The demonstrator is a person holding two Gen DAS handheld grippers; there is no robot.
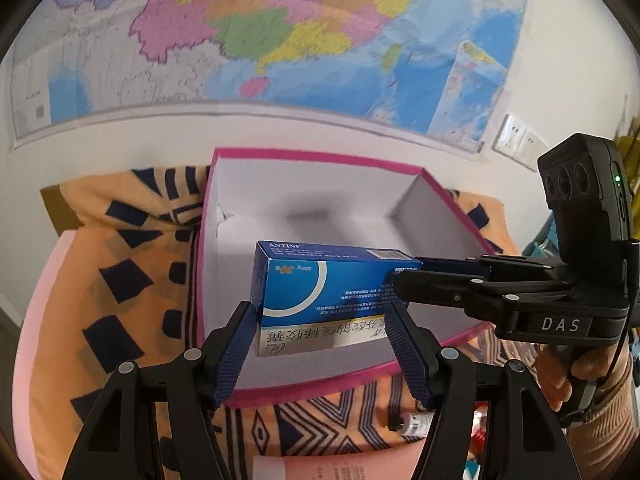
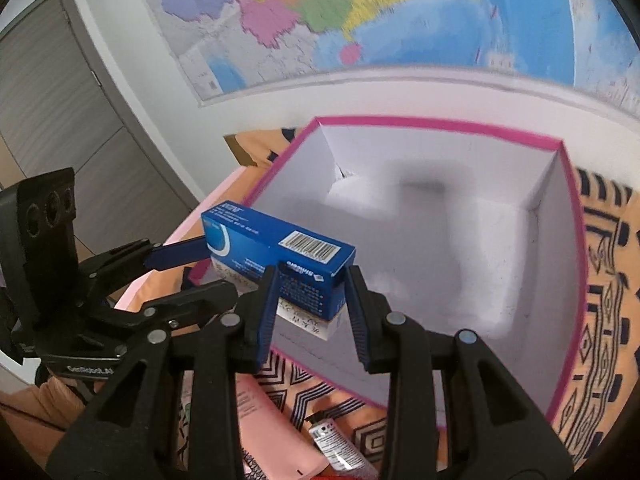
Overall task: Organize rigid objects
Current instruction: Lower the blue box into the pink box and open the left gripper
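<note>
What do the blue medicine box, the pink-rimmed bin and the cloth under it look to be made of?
Blue medicine box: printed carton, slightly glossy; crisp folded edges, barcode. It looks stacked on a white box.
Pink-rimmed bin: likely rigid paperboard, matte white inside, pink wrap outside; a torn corner seam shows.
Cloth: woven or printed fabric, matte, orange with a dark geometric pattern; it drapes.

Left wrist view: close behind own tongs [image 1: 324, 320], angled down toward wall map [image 1: 280, 28]. Right wrist view: same, from the other side. Shared: blue carton [image 1: 320, 280], pink-rimmed box [image 1: 320, 160], patterned cloth [image 1: 120, 280], map.
</note>
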